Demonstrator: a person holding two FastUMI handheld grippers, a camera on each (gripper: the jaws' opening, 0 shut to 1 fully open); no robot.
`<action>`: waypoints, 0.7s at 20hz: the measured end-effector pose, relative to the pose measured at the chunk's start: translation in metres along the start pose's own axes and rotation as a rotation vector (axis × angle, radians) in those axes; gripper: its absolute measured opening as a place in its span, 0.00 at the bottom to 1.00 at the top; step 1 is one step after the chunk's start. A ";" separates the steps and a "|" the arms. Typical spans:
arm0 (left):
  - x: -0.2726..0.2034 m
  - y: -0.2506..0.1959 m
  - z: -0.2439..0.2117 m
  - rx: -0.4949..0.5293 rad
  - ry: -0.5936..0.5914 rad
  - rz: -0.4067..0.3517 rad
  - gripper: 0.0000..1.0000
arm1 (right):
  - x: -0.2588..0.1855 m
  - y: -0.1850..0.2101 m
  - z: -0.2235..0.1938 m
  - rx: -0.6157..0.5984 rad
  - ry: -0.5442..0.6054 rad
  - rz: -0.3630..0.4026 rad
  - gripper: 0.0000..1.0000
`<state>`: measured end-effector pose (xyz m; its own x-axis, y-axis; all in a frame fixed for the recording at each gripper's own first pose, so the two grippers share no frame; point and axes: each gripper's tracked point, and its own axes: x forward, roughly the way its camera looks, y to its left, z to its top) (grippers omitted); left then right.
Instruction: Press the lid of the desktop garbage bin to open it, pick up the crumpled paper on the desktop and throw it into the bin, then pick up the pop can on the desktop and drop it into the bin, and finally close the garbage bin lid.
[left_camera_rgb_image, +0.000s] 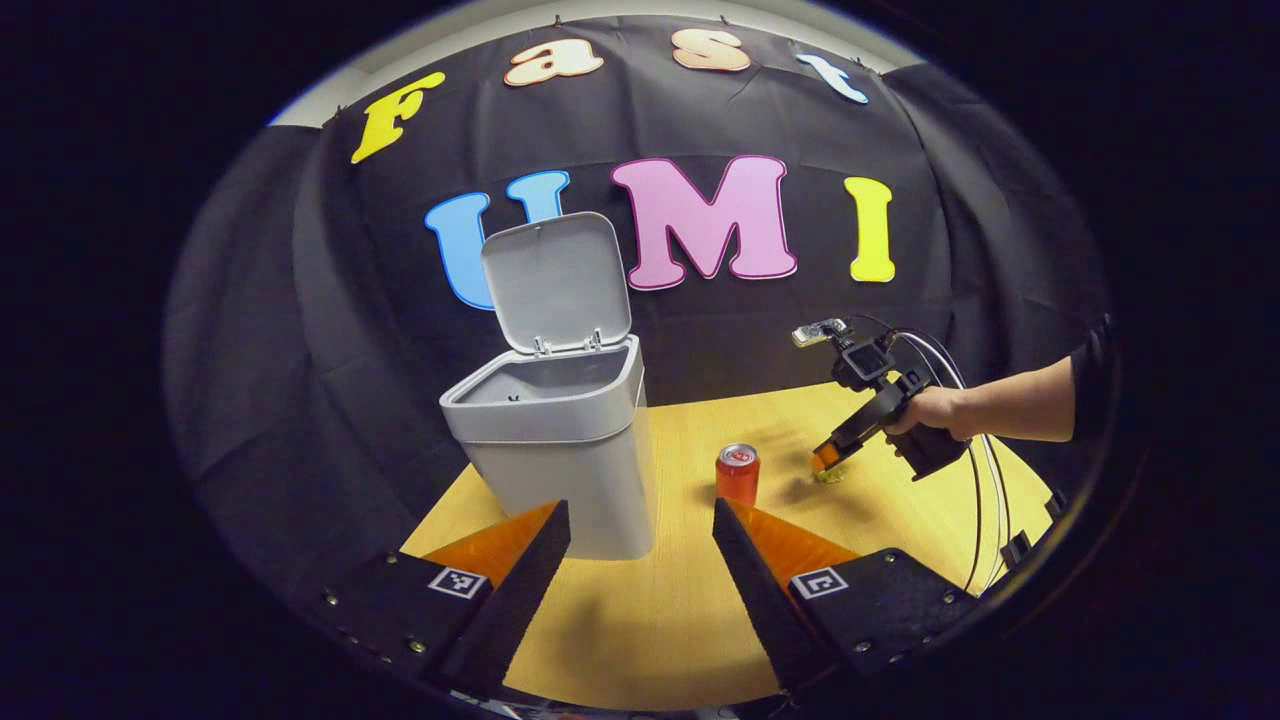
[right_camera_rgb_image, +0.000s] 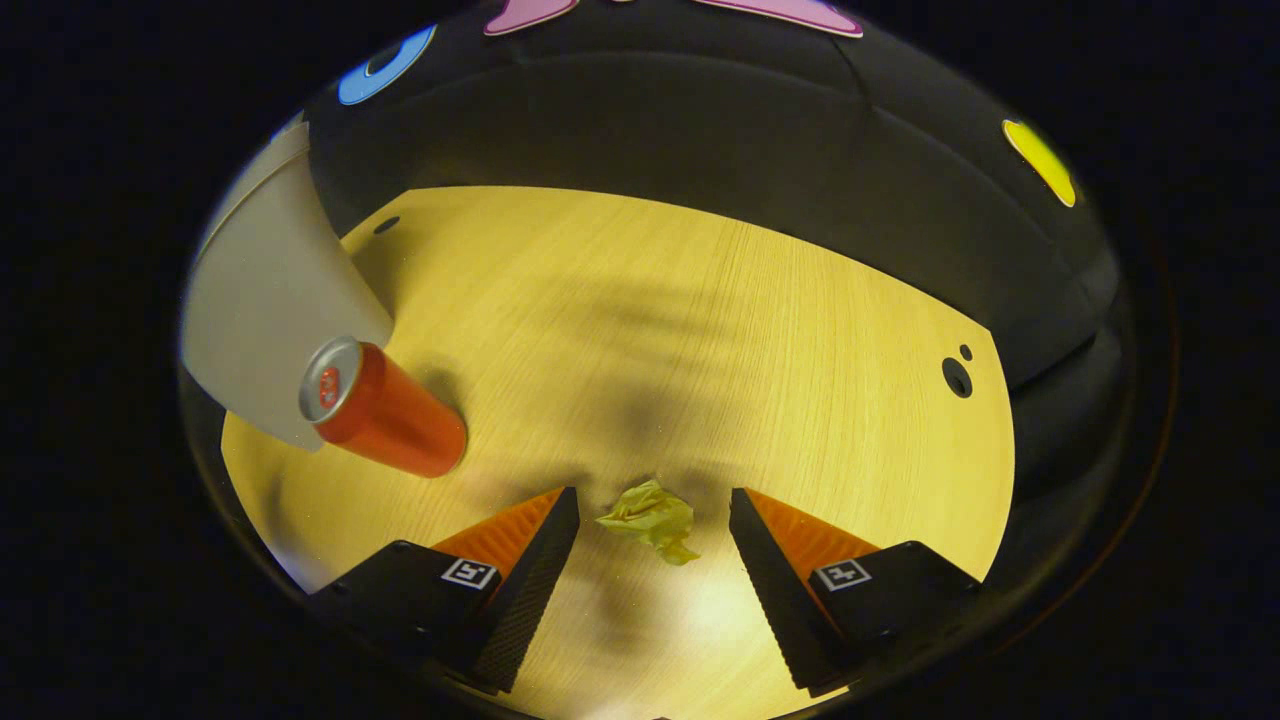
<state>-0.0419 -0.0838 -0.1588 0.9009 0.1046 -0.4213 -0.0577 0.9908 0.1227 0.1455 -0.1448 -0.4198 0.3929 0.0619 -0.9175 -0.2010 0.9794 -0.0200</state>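
The grey garbage bin (left_camera_rgb_image: 560, 440) stands on the wooden table with its lid (left_camera_rgb_image: 556, 282) swung up and open. A red pop can (left_camera_rgb_image: 737, 473) stands upright to its right; it also appears beside the bin (right_camera_rgb_image: 270, 330) as the can (right_camera_rgb_image: 385, 408) in the right gripper view. The yellow crumpled paper (right_camera_rgb_image: 652, 520) lies on the table between the tips of my right gripper (right_camera_rgb_image: 652, 500), which is open and tilted down over it. In the left gripper view a hand holds that right gripper (left_camera_rgb_image: 826, 462) low over the paper (left_camera_rgb_image: 830, 473). My left gripper (left_camera_rgb_image: 640, 515) is open and holds nothing.
The wooden table (right_camera_rgb_image: 700, 330) ends at the black cloth wall behind. Two small dark holes (right_camera_rgb_image: 957, 375) mark the table's right side and one (right_camera_rgb_image: 386, 225) sits at the far left. Cables (left_camera_rgb_image: 975, 500) hang from the right gripper.
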 end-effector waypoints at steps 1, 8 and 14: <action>0.002 -0.004 0.001 -0.004 0.003 0.002 0.95 | 0.006 0.002 -0.005 0.014 0.021 0.017 0.99; 0.013 -0.022 0.006 -0.027 0.008 -0.011 0.95 | 0.024 0.010 -0.026 -0.023 0.093 0.063 0.93; 0.019 -0.004 0.008 -0.042 0.011 -0.013 0.95 | 0.026 0.008 -0.026 0.037 0.122 0.051 0.76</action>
<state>-0.0212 -0.0867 -0.1601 0.8970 0.0929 -0.4322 -0.0645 0.9947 0.0798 0.1312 -0.1406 -0.4541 0.2701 0.0901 -0.9586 -0.1838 0.9821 0.0406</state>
